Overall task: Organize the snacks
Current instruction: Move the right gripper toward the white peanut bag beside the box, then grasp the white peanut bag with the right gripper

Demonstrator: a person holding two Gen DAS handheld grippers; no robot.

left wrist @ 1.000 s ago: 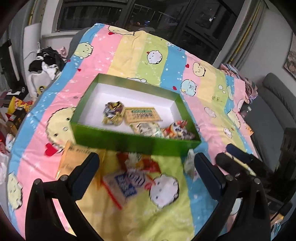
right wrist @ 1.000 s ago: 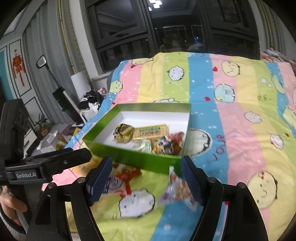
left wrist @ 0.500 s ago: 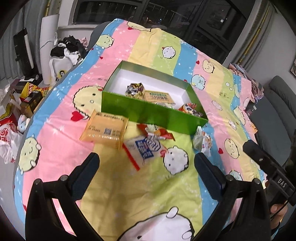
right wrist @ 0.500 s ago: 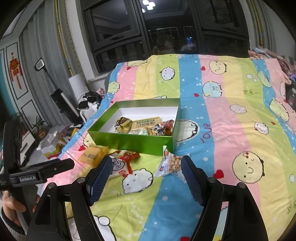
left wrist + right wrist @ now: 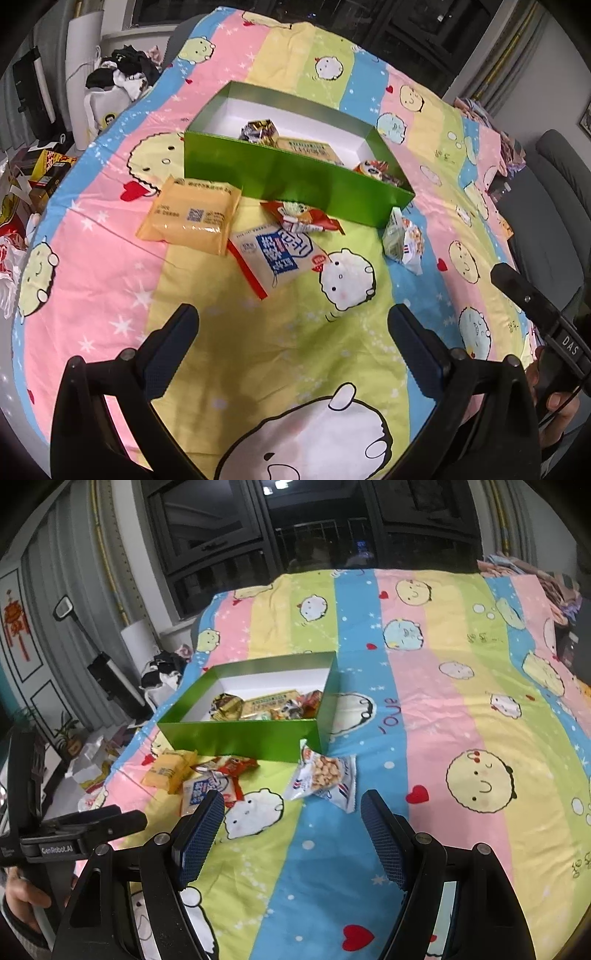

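Observation:
A green box with a white inside stands on the striped cartoon bedsheet and holds several snack packets; it also shows in the right wrist view. In front of it lie an orange packet, a white and blue packet, a red packet and a clear packet of biscuits. In the right wrist view the biscuit packet lies just beyond my right gripper. My left gripper is open and empty, well short of the packets. My right gripper is open and empty too.
The bedsheet stretches far to the right. The bed's left edge drops to a floor with bags and boxes. A grey sofa stands on the right. The other gripper's handle is at the left.
Both grippers have pulled back from the green box, so the box and the loose packets now lie farther away. Both stay open and empty.

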